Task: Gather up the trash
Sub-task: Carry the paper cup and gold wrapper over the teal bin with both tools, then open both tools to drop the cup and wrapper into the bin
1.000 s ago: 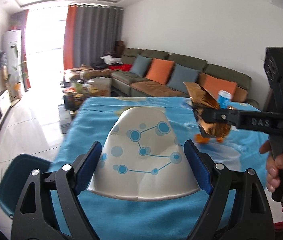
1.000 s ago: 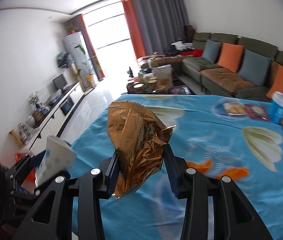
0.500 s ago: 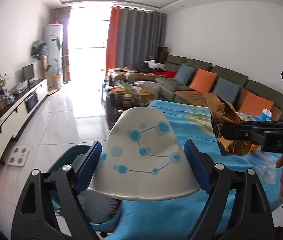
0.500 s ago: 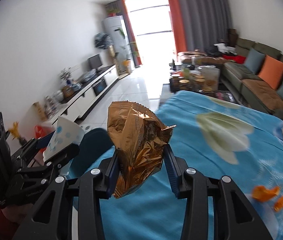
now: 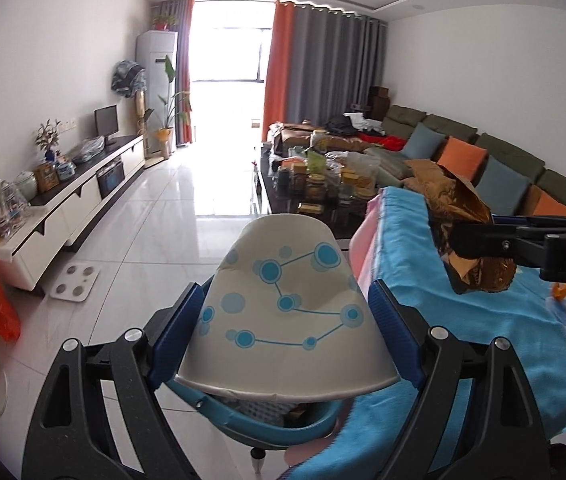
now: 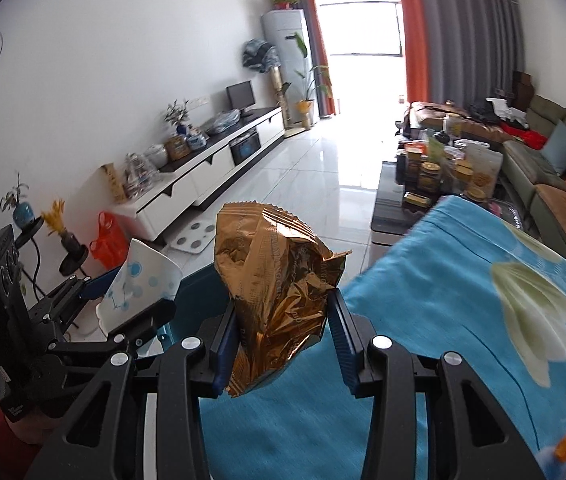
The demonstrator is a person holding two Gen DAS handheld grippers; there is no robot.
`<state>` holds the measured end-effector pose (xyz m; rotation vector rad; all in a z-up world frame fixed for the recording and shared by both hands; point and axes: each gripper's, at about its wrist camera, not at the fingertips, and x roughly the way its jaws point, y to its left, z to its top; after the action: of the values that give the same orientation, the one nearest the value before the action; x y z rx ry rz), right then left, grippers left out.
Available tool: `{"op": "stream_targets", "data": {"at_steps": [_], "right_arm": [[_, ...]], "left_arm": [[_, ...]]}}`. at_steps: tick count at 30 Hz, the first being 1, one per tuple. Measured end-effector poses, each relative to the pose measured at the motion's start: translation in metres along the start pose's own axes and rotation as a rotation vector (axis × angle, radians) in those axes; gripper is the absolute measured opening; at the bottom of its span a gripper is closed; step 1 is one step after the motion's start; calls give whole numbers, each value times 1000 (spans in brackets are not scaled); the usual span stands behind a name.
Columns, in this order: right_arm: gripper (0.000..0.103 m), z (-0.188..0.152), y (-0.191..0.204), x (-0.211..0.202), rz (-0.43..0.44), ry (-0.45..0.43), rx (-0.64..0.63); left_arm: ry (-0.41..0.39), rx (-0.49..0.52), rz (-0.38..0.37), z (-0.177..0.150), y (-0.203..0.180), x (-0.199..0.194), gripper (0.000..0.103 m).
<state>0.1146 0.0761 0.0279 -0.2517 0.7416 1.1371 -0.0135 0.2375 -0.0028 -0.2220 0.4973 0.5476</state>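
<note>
1. Swing off the bench [image 5: 463,320] was the change: a second earlier both cameras looked across the blue cloth toward the sofa; now they looked down the room over the floor, with the bench edge at the right.
2. Left gripper [image 5: 287,320] had its jaws set wide and clamped on the paper cup [image 5: 287,304], white with blue dots, held upside-down with the rim toward the camera. The grip looked the same in all three left views.
3. Right gripper [image 6: 283,340] had its jaws at a middling gap, pinching the gold snack bag [image 6: 275,292] low on its crumpled body. That hold was unchanged too.
4. Teal bin [image 5: 259,428] had come in under the cup: its rim showed just below the cup's rim in the left view, with some litter visible inside, I thought.
5. In the right view the bin [image 6: 195,292] was only a teal patch between cup and bag, beside the bench edge.
6. My read: the carry was almost done. The cup sat roughly over the bin, while the bag hung over the bench edge and likely needed more travel left.
7. Risk: the light cup could tumble off the bin rim on release.
</note>
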Motion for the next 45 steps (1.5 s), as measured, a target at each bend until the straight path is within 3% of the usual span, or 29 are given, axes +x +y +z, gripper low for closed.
{"op": "stream_targets", "data": {"at_steps": [8,29,34,38,45], "right_arm": [[40,8,6,48,56,105,-26],[46,11,11,125,145,295,-12],[52,11,11,133,145,304,3],[69,13,12,131,142,287,9],[69,15,4,124,154,265,40]], "left_arm": [[57,-10,30,-7,-1,27,83],[211,20,51,-26,5,117,84],[235,28,55,-31,0,130,85],[245,30,61,-31,-2,141,85],[236,32,70,-31,0,146,89]]}}
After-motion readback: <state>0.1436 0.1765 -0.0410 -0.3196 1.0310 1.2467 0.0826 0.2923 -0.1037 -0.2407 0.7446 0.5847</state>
